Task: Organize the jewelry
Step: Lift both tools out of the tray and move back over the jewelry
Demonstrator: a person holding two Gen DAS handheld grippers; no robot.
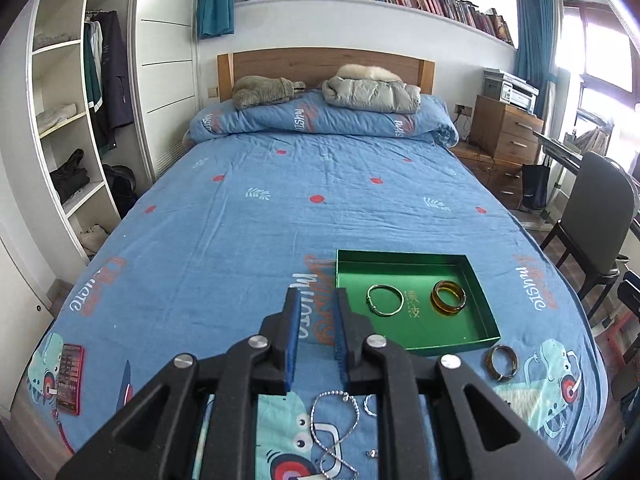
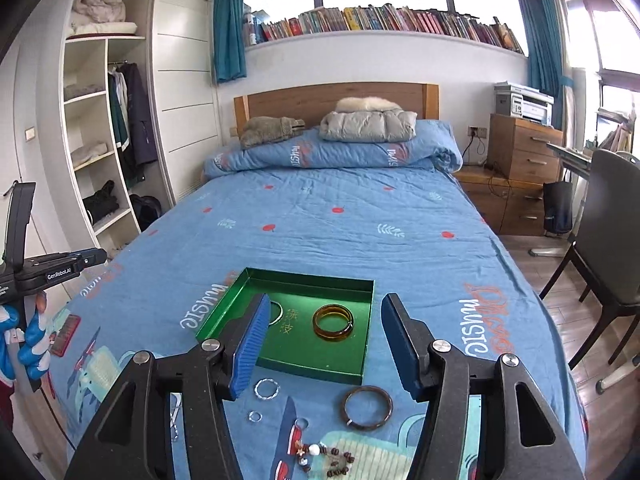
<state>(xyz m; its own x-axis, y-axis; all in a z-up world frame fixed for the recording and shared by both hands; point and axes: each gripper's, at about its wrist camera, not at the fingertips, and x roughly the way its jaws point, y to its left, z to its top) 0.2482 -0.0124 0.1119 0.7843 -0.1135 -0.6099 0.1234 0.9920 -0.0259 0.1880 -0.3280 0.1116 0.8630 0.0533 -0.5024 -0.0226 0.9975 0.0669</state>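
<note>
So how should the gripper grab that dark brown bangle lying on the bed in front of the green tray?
Pinch one side of the dark bangle from above: one finger inside the hoop, one outside, across its thin rim. It lies flat on the bedspread, so there is nothing to grab from the side. The right gripper looks nearest.

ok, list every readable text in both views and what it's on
"GenRobot.AI": side of the left gripper, seen in the right wrist view.
"MUSIC": printed repeatedly on the bedspread, and on the rolled duvet.
Gold characters on the green tray floor: visible, not legible to me.
Book spines on the shelf: too small.
Red card on the bed: text blurred.
</note>
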